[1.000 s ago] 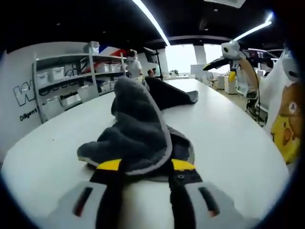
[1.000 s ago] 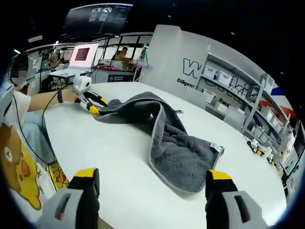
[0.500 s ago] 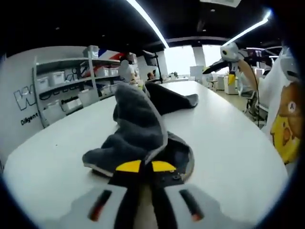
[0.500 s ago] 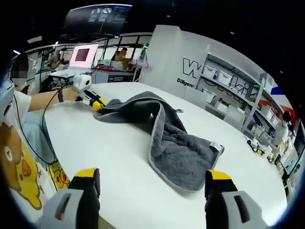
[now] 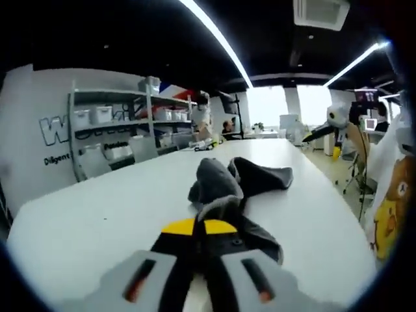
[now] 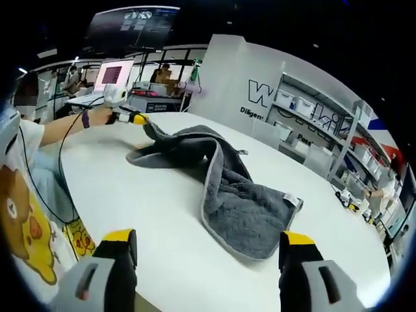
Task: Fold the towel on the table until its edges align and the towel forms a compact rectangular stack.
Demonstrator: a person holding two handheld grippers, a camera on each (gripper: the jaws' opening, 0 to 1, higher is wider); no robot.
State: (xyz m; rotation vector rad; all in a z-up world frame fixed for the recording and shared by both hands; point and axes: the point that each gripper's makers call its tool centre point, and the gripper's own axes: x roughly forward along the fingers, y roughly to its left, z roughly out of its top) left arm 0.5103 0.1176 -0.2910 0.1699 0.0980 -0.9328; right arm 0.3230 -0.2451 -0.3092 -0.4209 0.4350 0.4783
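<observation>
A wide white surface (image 6: 162,214) sits in an open workshop, with ceiling strip lights overhead and metal shelving (image 5: 123,130) holding pale storage bins along a white wall marked with dark lettering.

One grey towel (image 6: 227,188) lies on the surface, crumpled rather than flat. In the right gripper view, one end spreads out near the camera with a pale hem and a small white tag at its corner, while the other end is drawn up into a ridge toward the far side.

There are two claws. The left claw (image 5: 195,227) has its yellow-tipped jaws pressed together on a corner of the towel (image 5: 234,188), whose folds bunch just beyond the tips. In the right gripper view it appears at the far edge (image 6: 133,118), lifting that corner off the surface, held in a person's hand (image 6: 97,117).

The right claw (image 6: 205,250) hangs above the near edge, jaws spread wide with nothing between them, well apart from the towel.

A monitor (image 6: 112,73) with a reddish screen stands beyond the surface.
</observation>
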